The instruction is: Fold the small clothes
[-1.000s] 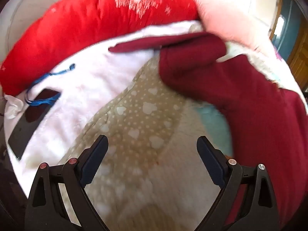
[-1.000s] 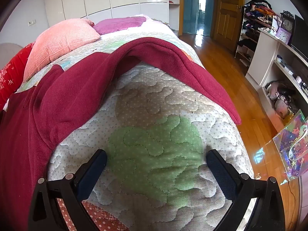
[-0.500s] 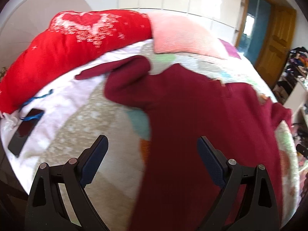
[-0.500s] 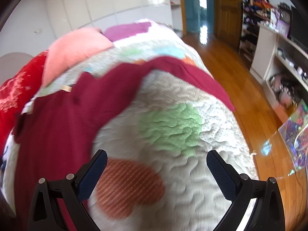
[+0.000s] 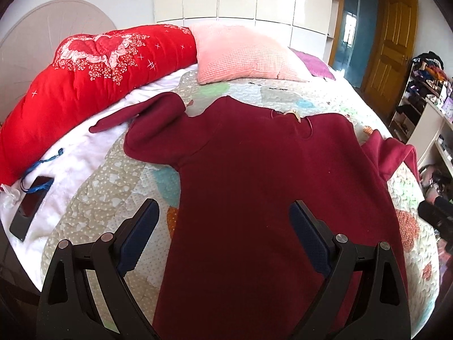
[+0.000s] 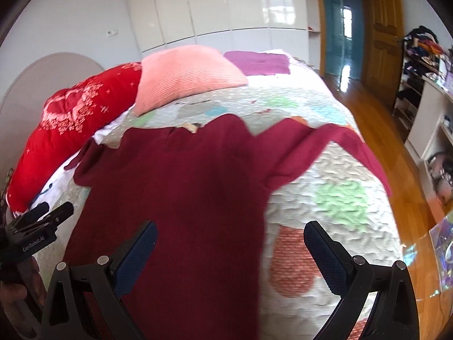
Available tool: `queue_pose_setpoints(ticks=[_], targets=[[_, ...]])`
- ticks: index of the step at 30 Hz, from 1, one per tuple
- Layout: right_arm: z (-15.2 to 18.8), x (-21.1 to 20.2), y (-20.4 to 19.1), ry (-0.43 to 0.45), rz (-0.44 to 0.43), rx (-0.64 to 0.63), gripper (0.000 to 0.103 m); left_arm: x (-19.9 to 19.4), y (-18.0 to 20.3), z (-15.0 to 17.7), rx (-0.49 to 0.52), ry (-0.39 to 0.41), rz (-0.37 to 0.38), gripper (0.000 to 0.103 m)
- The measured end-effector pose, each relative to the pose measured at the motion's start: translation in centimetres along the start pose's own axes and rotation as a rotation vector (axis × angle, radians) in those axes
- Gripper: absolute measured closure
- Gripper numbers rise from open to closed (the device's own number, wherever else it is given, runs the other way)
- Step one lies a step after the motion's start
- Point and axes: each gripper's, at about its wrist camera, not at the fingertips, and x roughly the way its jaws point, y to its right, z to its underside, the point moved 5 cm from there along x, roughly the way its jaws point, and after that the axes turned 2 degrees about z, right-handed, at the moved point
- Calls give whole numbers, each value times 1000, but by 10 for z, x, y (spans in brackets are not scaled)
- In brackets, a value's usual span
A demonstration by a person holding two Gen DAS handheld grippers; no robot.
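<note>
Sweater (image 5: 254,187) lies spread; left tool (image 6: 36,223) reads "GenRobot.AI".

Left tongs (image 5: 222,226): spread wide, nothing between the blue ribbed pads (image 5: 141,233); black frame arms splayed out to either side; held above the lower body of the maroon garment (image 5: 254,198), apart from it, pointing toward its collar. Also seen from the right wrist view at the garment's left hem side, black tips forward, gripped by a hand (image 6: 17,280) of which only part shows.

Right tongs (image 6: 230,249): likewise spread wide, empty; left pad over the garment's lower right edge, right pad (image 6: 325,257) out beyond that edge; raised clear of the garment, aimed toward its collar.
</note>
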Motion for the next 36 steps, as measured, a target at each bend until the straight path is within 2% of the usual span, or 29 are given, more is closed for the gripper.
queue_pose_setpoints(ticks=[5, 17, 36], targets=[[-1, 7, -22, -7, 0, -41, 0, 2, -1, 1, 10, 1, -12, 10], [-5, 23, -48, -10, 11, -76, 0, 8, -2, 4, 13, -19, 3, 10], [-3, 46, -58, -47, 9, -88, 0, 21, -2, 7, 6, -36, 13, 10]])
